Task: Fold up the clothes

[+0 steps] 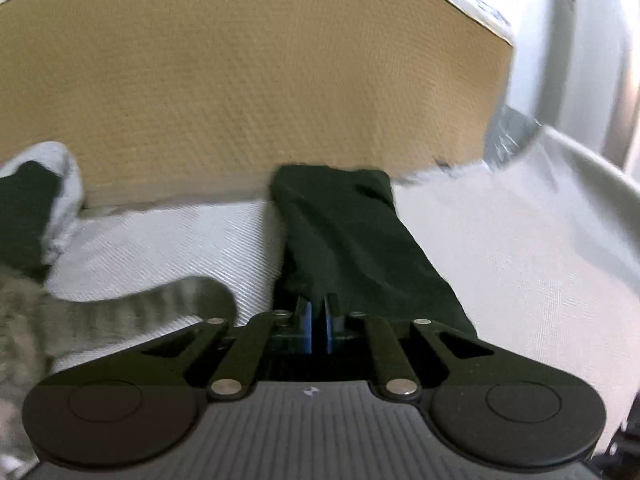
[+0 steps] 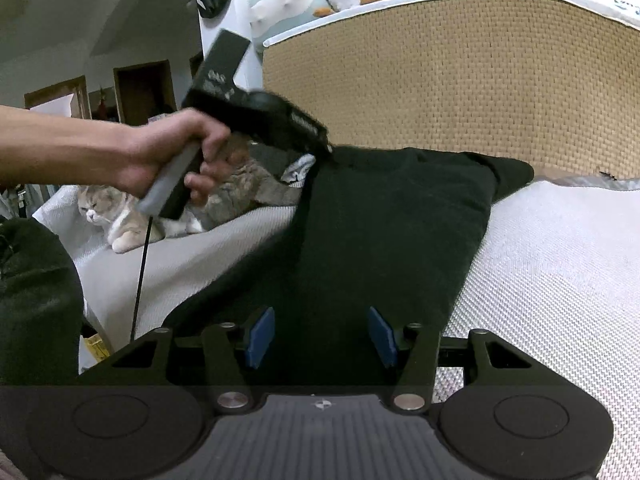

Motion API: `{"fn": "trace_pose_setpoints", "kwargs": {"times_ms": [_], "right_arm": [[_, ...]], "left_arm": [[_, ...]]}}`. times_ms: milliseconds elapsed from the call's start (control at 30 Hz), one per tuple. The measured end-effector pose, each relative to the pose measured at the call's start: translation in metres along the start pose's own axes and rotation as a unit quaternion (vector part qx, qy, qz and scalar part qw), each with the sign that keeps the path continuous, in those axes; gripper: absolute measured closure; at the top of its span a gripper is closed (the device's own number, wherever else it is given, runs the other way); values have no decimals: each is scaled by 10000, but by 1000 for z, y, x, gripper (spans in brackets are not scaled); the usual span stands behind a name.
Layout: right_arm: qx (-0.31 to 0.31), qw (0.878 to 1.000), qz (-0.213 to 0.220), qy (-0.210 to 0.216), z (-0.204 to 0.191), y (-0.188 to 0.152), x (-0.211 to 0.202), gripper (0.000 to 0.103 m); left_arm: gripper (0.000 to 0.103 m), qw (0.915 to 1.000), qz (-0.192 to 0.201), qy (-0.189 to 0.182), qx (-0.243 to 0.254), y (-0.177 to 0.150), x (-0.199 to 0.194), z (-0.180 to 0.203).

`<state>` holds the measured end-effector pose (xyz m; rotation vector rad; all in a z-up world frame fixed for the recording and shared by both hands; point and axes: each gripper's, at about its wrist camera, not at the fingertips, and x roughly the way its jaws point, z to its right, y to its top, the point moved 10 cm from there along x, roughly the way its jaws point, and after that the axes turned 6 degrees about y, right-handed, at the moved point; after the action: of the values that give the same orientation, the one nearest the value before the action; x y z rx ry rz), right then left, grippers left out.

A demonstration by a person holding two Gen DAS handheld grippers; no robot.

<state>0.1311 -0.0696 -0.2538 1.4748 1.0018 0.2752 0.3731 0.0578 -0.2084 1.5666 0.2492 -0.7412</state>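
Observation:
A black garment (image 2: 384, 232) lies spread on the bed, reaching up to the headboard. In the left wrist view, a strip of the black garment (image 1: 352, 240) runs from my left gripper (image 1: 318, 328) toward the headboard; the blue pads are pressed together on the cloth. In the right wrist view a hand (image 2: 176, 160) holds that left gripper (image 2: 324, 148) at the garment's far left corner. My right gripper (image 2: 321, 336) stands open low over the garment's near edge, its blue pads (image 2: 260, 336) wide apart with nothing pinched between them.
A cat (image 2: 120, 216) lies on the bed left of the garment; its striped tail (image 1: 160, 304) curls close to my left gripper. The woven tan headboard (image 2: 460, 80) closes the far side, with soft toys on top. Pale bed cover (image 2: 560, 280) stretches to the right.

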Motion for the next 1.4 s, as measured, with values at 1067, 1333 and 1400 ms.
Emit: {"fn": "trace_pose_setpoints", "kwargs": {"times_ms": [1067,1333,1400], "right_arm": [[-183,9995,-250,32,-12,-4,3,47],[-246,9993,-281,-21,-15,-5,1,47],[-266,9992,-289,-33,-16,-5,1,47]], "left_arm": [[74,9783,-1590,320,1286,-100,-22,7],[61,9840,-1515,-8,932,-91,-44,3],[54,9831,-1673,-261,700,-94,-44,6]]}}
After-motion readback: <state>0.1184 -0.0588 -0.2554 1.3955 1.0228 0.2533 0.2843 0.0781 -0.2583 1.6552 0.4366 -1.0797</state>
